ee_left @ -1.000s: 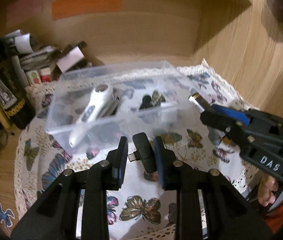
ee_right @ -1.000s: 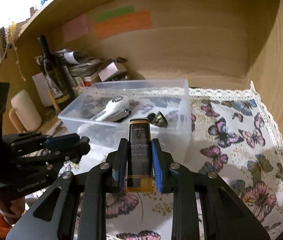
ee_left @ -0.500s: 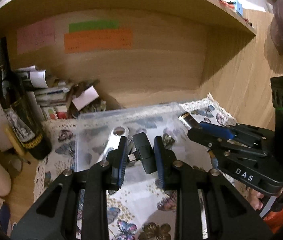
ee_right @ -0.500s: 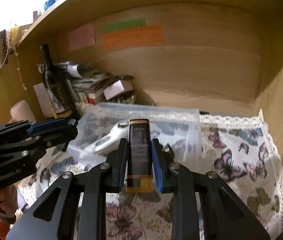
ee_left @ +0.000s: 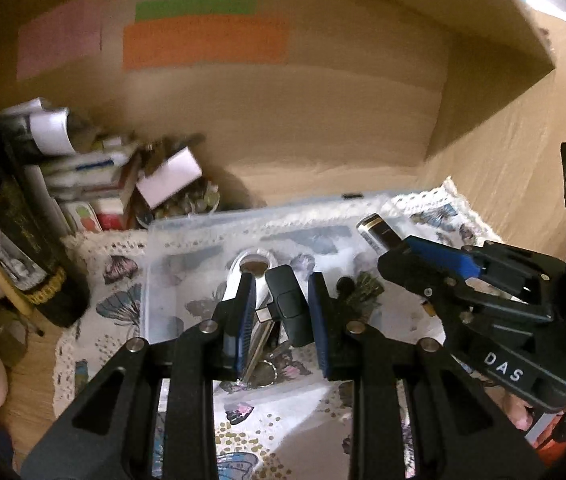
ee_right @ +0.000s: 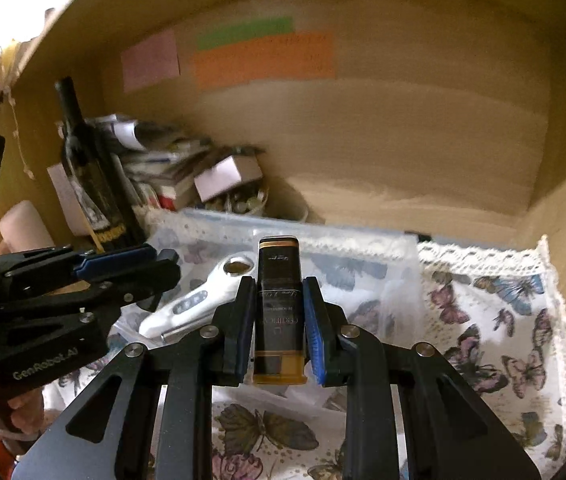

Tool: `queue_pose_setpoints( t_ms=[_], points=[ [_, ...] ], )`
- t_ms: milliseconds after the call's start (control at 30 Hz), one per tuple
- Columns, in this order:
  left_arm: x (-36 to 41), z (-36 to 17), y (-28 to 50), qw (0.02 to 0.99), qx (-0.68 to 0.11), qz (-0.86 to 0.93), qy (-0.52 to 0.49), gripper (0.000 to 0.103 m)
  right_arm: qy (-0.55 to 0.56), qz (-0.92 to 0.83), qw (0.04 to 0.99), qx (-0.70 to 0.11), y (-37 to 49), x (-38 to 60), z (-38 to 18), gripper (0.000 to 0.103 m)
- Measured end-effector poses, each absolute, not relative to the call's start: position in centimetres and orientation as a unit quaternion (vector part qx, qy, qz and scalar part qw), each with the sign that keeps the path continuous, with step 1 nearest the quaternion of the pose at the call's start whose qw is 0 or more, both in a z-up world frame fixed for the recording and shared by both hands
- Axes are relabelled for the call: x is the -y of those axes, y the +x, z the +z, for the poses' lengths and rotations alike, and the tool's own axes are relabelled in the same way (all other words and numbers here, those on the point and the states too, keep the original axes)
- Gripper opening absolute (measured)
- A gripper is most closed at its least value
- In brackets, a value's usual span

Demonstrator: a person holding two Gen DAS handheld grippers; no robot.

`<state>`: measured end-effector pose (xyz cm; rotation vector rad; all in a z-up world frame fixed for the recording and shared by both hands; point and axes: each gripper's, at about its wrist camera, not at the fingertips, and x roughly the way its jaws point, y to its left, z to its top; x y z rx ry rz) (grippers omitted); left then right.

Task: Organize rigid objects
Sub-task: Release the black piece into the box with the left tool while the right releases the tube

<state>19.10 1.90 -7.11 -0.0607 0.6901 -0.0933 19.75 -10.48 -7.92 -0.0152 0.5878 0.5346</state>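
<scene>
My left gripper (ee_left: 281,312) is shut on a small black USB-C adapter (ee_left: 289,306) and holds it over the clear plastic bin (ee_left: 219,224). My right gripper (ee_right: 277,320) is shut on a black and gold lighter-like case (ee_right: 279,304), raised in front of the bin (ee_right: 363,240). In the bin lie a white handheld device (ee_right: 203,296) and a small dark object (ee_left: 363,286). The right gripper shows at the right of the left wrist view (ee_left: 443,280); the left gripper shows at the left of the right wrist view (ee_right: 95,276).
A butterfly-print cloth (ee_right: 495,320) with a lace edge covers the shelf. A dark wine bottle (ee_right: 91,176) and stacked papers and boxes (ee_right: 179,176) stand at the back left. Wooden walls close in behind and at the right.
Both grippers have moved forward over the bin with their objects still held. The views now tilt further down onto the bin.
</scene>
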Motion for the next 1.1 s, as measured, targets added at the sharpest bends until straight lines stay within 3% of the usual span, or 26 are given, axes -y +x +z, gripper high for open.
queue_pose_setpoints(
  t_ms=[500,700,867,1100],
  points=[
    [-2.3,-10.4,20.5,0.922,-0.385,-0.04,-0.029,0.027,-0.025,0.268,0.898,-0.349,22.1,8.5,-11.3,0.022],
    [-2.6,-8.7,19.3,0.932,-0.359,-0.037,-0.03,0.037,-0.018,0.265,0.907,-0.327,21.1,9.3,-9.6,0.022],
    [-2.9,-6.4,17.4,0.943,-0.328,-0.035,-0.035,0.039,-0.016,0.266,0.92,-0.288,19.0,10.3,-7.2,0.028],
    [-2.5,-2.3,12.7,0.966,-0.254,-0.031,-0.031,0.055,-0.013,0.263,0.94,-0.219,14.6,11.6,-3.2,0.038]
  ],
)
